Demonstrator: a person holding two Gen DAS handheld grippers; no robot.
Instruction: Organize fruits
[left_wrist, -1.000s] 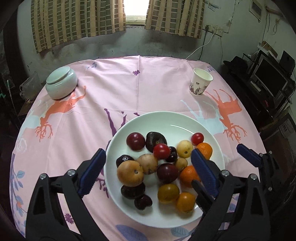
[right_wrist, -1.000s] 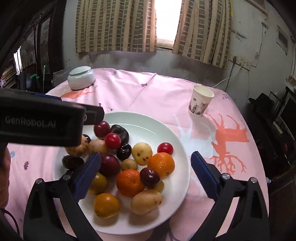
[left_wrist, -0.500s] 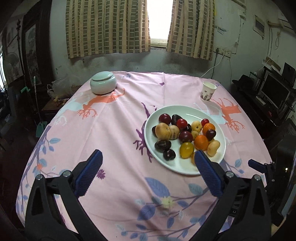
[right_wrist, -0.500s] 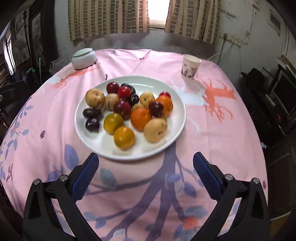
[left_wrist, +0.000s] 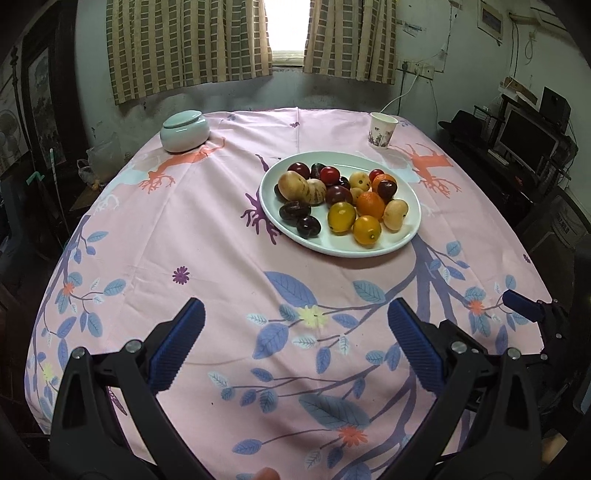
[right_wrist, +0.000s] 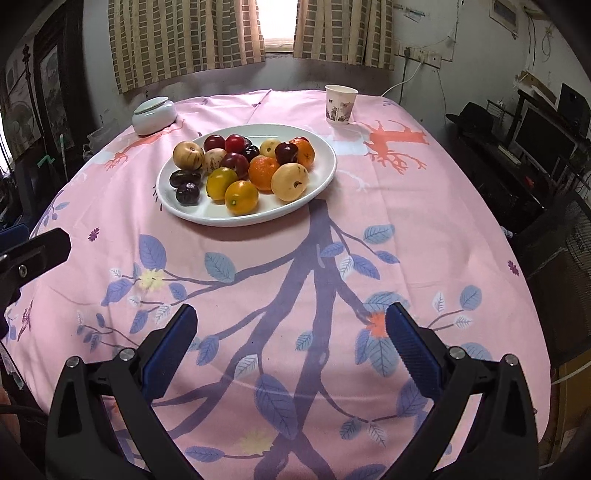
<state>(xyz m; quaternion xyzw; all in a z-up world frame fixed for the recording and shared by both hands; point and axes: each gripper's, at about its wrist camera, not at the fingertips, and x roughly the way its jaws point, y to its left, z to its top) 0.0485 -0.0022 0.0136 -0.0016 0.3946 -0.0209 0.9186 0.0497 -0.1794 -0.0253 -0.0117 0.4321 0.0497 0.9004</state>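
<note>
A white plate (left_wrist: 413, 227) holds several fruits: oranges, yellow and tan fruits, dark plums and red cherry tomatoes. It sits on the pink tablecloth at the far right in the left wrist view, and far left of centre in the right wrist view (right_wrist: 325, 177). My left gripper (left_wrist: 295, 332) is open and empty, well back from the plate near the table's front edge. My right gripper (right_wrist: 290, 328) is open and empty, also near the front edge. Its blue fingertip (left_wrist: 521, 304) shows at the right of the left wrist view.
A pale lidded ceramic jar (left_wrist: 184, 131) stands at the far left of the table. A paper cup (left_wrist: 382, 129) stands at the far right behind the plate. Dark furniture with a monitor (left_wrist: 524, 142) lines the right side. Curtains and a window are behind.
Both grippers have pulled back from over the plate toward the table's front edge. The plate now looks small and far. Both stay open and empty.
</note>
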